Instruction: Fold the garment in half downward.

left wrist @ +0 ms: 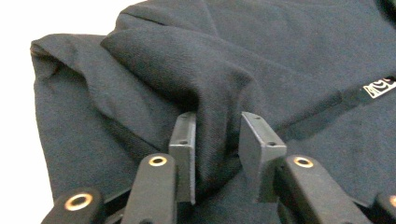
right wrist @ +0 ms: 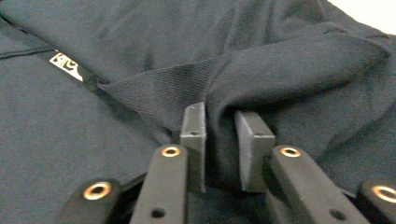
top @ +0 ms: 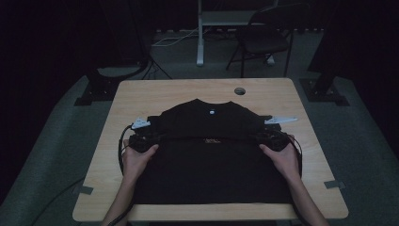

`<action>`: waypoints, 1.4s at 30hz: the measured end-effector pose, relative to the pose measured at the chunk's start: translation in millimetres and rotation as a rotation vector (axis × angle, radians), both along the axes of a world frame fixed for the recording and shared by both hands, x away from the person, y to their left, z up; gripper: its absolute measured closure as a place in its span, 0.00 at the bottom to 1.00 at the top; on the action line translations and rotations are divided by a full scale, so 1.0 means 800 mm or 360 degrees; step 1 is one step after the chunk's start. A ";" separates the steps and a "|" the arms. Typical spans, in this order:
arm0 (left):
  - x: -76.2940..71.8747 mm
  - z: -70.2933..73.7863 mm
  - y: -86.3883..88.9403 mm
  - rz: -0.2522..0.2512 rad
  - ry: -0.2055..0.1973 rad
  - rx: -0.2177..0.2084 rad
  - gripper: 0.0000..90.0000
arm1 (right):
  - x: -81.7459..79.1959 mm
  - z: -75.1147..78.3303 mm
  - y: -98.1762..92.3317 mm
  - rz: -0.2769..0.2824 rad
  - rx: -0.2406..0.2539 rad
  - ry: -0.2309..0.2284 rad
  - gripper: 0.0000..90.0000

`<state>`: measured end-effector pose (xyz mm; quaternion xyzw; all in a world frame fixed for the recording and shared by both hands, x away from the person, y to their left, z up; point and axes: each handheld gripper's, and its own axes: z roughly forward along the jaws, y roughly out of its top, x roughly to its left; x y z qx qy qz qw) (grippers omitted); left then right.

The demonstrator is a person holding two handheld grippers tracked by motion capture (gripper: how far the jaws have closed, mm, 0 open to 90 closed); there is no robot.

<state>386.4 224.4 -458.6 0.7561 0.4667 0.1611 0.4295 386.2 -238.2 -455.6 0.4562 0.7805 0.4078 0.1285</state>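
- Black cotton T-shirt [top: 211,160] lies flat on the pale wooden desk [top: 141,94], its collar end already folded over the body, so a first fold looks done and the sides are left.
- Left tongs [left wrist: 217,140] sit at the shirt's left fold edge, jaws parted, a ridge of cloth loose between them.
- Right tongs [right wrist: 223,135] match this on the opposite edge, slack too.
- Small gold-on-black hem label [right wrist: 66,65] shows lettering too small to read.
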 end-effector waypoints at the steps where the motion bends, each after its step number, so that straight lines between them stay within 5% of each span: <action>1: 0.000 0.000 0.000 -0.0004 0.0001 -0.0008 0.75 | 0.000 0.000 0.000 0.0000 0.0000 0.0000 0.77; 11: -0.004 0.000 -0.006 -0.0050 -0.0013 -0.0007 0.58 | -0.011 0.003 0.006 0.0041 0.0030 -0.0010 0.48; 25: -0.004 -0.001 -0.008 -0.0062 0.0007 -0.0053 0.47 | -0.023 0.019 -0.025 -0.0022 0.0103 -0.0097 0.45; 42: -0.004 -0.001 -0.009 -0.0071 0.0011 -0.0060 0.43 | 0.033 0.030 -0.051 -0.0195 0.0347 -0.0051 0.48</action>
